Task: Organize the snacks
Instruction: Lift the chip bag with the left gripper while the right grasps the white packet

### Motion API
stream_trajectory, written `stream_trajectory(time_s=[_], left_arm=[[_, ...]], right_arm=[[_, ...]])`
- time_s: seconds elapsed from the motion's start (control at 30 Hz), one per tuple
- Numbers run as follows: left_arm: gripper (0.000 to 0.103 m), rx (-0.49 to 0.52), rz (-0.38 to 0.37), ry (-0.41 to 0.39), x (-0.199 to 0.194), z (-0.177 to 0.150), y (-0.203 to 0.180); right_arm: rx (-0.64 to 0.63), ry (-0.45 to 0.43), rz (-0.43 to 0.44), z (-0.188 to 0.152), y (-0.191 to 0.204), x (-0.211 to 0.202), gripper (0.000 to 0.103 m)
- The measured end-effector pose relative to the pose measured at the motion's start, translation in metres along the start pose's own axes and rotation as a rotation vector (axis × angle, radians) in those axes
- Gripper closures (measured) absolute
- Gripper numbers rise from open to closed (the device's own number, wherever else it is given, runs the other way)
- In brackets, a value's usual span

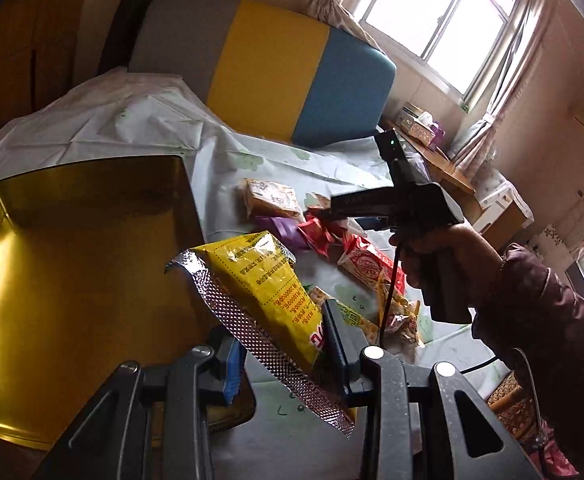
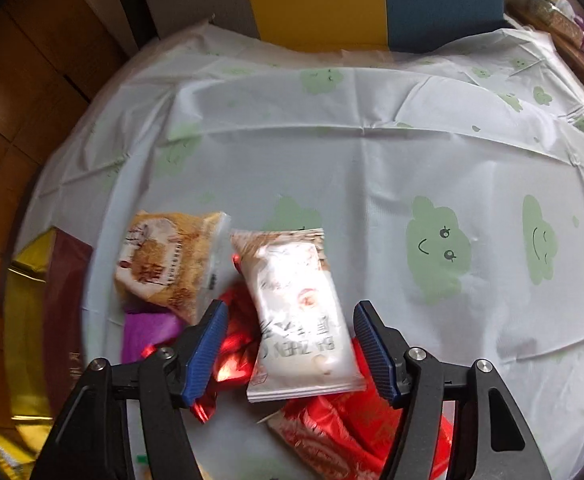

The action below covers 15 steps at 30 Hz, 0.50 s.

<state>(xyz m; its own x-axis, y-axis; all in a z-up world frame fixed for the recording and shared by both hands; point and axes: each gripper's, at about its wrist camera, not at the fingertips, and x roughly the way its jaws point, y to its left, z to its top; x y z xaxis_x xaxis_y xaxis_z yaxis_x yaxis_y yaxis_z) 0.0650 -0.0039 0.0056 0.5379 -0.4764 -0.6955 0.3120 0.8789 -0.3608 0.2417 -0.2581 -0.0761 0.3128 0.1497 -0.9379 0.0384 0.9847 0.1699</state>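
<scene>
The left gripper point(image 1: 280, 356) pinched a yellow snack bag point(image 1: 268, 280) by its lower end, just beside the gold tin point(image 1: 72, 248). The right gripper point(image 2: 288, 344) hung spread around a white packet point(image 2: 300, 320) on the snack pile, pads not yet touching. The yellow bag's slick foil could slip from so small a bite. The packet could skid off the red wrappers point(image 2: 232, 344) beneath. The right hand point(image 1: 444, 260) pointed steeply down; the left tilted down toward the tin.

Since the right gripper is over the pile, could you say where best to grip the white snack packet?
Grip the white snack packet across its narrow width near the middle, coming from above. It lies flat on top of the red wrappers, with its long edges facing the right gripper's fingers.
</scene>
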Motion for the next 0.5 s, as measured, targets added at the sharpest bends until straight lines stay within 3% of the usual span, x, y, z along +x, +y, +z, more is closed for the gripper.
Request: stream_trajectory(time_s=[0.23, 0.5], left_arm=[[0.067, -0.042, 0.001, 0.014, 0.001, -0.004, 0.012], [0.067, -0.087, 0.018, -0.023, -0.014, 0.001, 0.033]], right_arm=[[-0.046, -0.054, -0.026, -0.008, -0.006, -0.017, 0.059], [0.041, -0.068, -0.060, -0.025, -0.062, -0.047, 0.059]])
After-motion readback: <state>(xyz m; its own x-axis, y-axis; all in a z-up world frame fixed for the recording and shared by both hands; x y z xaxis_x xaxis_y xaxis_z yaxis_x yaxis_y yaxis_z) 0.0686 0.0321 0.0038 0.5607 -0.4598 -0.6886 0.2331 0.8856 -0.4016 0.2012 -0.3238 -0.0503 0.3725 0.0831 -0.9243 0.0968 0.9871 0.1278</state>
